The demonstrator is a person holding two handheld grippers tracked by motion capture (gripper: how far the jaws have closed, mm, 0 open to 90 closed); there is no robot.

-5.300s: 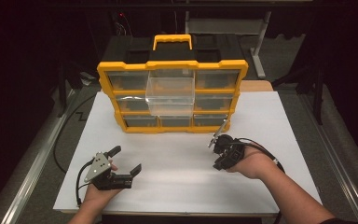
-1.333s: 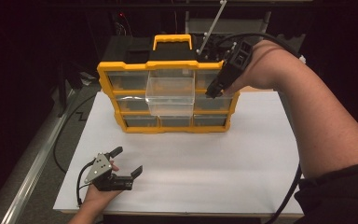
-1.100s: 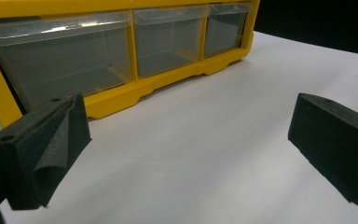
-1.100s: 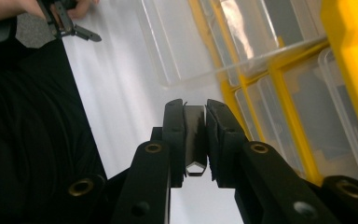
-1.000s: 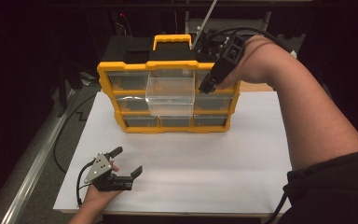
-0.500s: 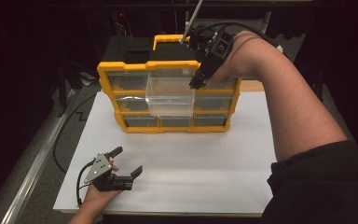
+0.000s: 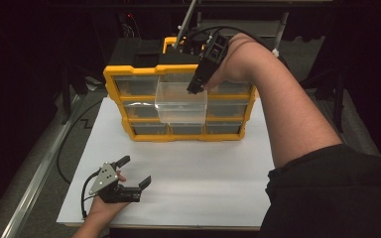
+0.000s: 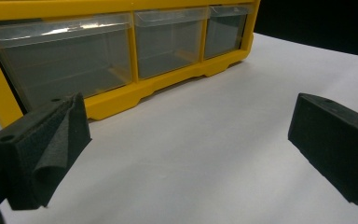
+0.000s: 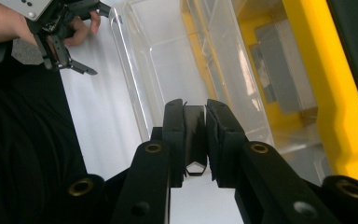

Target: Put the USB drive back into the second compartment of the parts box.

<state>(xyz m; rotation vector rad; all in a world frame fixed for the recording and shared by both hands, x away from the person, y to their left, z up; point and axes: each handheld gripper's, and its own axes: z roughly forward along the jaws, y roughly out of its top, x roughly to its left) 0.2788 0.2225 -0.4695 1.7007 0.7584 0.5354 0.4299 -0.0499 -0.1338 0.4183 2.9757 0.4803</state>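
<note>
Small black piece (image 9: pixel 195 135) above pulled-out clear drawer (image 7: pixel 181 103)

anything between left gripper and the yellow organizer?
No, just bare white tabletop between the open left gripper and the yellow organizer, seen in the high view and the left gripper view.

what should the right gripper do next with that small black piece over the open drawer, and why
Probably lower a little and open the jaws. The right gripper holds a small black piece pointing down above the pulled-out clear drawer of the yellow organizer. The drawer looks empty below it, so a release should drop the piece inside.
</note>
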